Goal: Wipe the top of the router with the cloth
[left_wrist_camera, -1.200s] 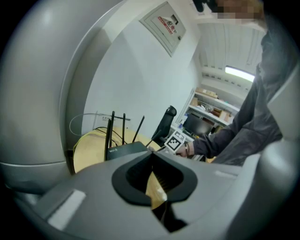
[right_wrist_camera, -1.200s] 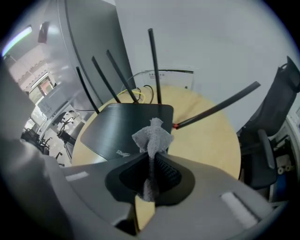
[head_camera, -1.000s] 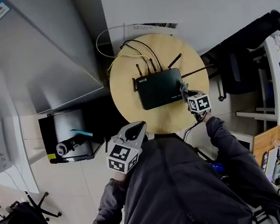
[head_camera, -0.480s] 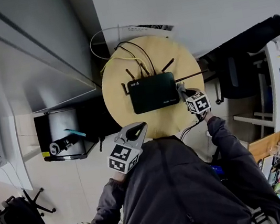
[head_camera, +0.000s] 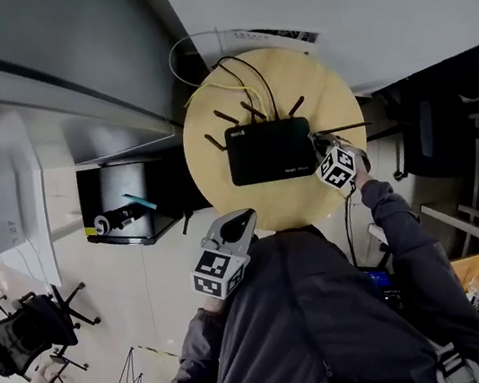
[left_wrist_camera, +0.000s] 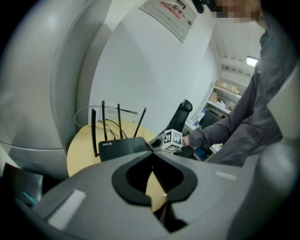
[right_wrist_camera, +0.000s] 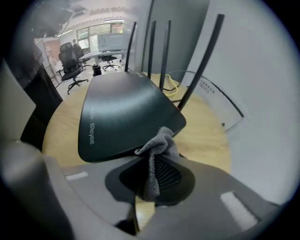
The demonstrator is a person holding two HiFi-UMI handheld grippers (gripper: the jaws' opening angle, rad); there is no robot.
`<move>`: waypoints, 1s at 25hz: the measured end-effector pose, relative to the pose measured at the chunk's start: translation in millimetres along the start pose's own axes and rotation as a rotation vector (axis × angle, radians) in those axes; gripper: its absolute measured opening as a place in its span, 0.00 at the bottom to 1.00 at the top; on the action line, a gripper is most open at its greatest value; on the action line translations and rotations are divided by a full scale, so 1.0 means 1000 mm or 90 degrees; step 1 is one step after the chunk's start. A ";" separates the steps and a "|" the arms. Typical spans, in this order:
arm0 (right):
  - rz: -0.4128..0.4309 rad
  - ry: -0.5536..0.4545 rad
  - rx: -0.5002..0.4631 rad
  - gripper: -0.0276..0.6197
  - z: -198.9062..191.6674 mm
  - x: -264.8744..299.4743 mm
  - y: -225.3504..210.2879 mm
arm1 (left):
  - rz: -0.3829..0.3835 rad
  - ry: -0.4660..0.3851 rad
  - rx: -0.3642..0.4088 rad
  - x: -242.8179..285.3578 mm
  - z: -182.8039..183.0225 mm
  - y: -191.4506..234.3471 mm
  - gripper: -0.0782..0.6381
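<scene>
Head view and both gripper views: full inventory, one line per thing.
router: 1, black, middle of the table
antennas: at least four, black, along the router's back edge
table: 1, light wood, round
cables: several, black and yellow, behind the router
cloth: 1, grey, at the router's near corner
office chair: 1, black, floor at lower left
left gripper: 1, grey, shut and empty, off the table's near edge
right gripper: 1, grey, shut on the cloth
</scene>
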State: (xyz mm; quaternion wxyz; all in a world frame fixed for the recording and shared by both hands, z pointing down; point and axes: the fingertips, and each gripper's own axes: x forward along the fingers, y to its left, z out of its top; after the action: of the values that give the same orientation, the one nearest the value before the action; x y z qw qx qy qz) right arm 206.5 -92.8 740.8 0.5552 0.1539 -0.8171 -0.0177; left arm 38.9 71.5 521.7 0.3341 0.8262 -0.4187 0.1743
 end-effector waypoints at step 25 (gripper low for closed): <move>0.004 -0.042 0.314 0.09 -0.013 -0.033 0.088 | -0.042 0.036 0.033 0.006 -0.019 -0.029 0.11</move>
State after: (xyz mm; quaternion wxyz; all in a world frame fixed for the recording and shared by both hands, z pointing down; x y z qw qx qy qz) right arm 208.7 1.9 733.5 0.4740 0.2817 -0.8149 0.1786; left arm 66.0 94.0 527.2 0.3301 0.8426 -0.3769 0.1975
